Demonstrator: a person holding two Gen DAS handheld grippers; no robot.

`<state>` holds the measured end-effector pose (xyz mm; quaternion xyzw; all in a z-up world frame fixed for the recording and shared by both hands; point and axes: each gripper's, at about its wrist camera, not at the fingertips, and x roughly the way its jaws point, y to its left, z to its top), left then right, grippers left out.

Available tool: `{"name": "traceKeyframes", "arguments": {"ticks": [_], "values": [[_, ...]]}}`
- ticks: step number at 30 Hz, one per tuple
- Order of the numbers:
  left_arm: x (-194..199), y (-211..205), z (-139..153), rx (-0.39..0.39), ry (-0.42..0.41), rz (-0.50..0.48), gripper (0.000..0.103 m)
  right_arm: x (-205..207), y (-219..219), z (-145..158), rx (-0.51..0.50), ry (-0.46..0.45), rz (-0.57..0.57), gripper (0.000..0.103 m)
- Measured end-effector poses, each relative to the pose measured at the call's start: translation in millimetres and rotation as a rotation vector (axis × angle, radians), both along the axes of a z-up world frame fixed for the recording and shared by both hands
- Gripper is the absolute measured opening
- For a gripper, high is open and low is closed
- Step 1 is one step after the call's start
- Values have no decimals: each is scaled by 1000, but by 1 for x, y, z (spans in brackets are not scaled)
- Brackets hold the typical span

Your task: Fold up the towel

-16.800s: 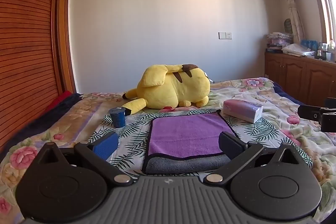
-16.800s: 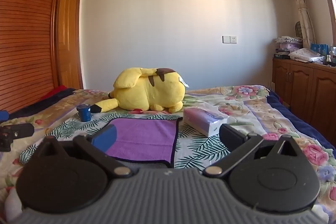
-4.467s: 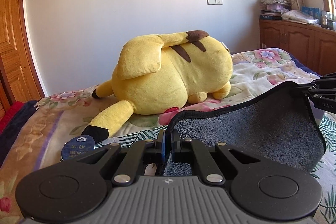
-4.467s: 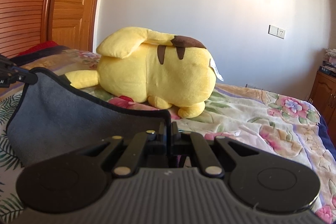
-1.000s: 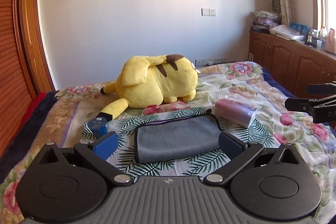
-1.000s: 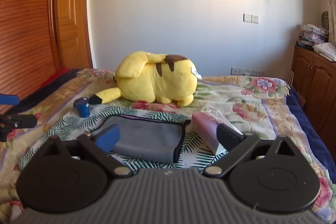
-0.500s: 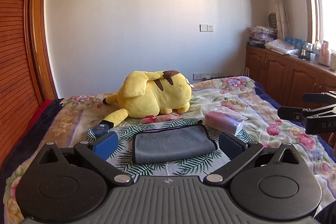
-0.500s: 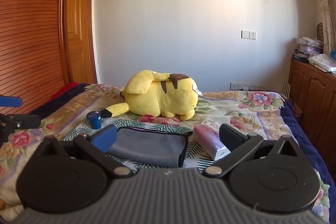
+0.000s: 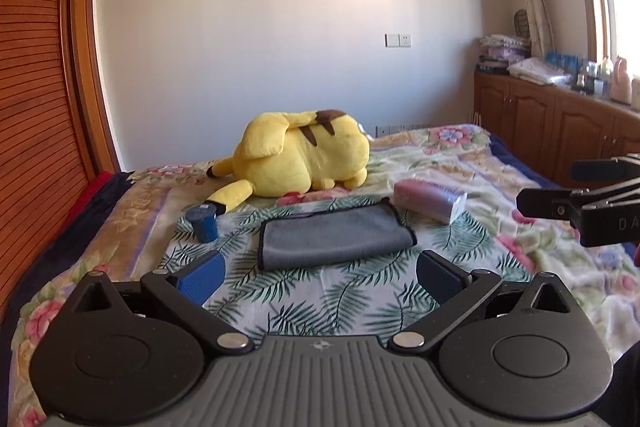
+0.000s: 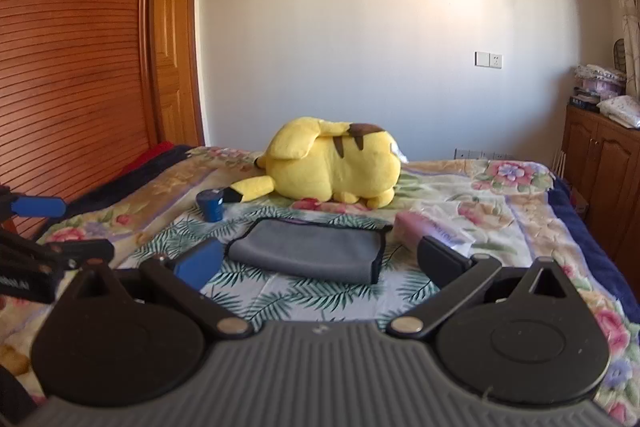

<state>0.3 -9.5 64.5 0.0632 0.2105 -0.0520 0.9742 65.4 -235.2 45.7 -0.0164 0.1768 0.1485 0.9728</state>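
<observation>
The towel [image 9: 334, 237] lies folded on the bed, grey side up with a black hem and a sliver of purple at its far edge. It also shows in the right wrist view [image 10: 306, 250]. My left gripper [image 9: 320, 277] is open and empty, held above the bed short of the towel. My right gripper [image 10: 318, 259] is open and empty, also short of the towel. The right gripper shows at the right edge of the left wrist view [image 9: 580, 201]; the left gripper shows at the left edge of the right wrist view [image 10: 48, 227].
A yellow plush toy [image 9: 298, 159] lies behind the towel. A blue cup [image 9: 204, 223] stands to the towel's left and a pink tissue pack [image 9: 430, 201] to its right. Wooden cabinets [image 9: 560, 131] line the right wall, a slatted wardrobe [image 9: 36, 87] the left.
Both grippers have drawn back and risen from the towel, so it looks smaller and farther. The towel lies folded and unmoved. Both stay open.
</observation>
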Motion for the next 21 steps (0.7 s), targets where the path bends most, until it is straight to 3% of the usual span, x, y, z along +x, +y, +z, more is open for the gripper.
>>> {"name": "traceKeyframes", "arguments": {"ticks": [6,21], "values": [[-5,-2,-26,33,28,18,87,-8,6,-18,-5,20,-2,103],[-16,-1,-71,16,78,31,87,-21,4,-59,2,66,-36,103]]}}
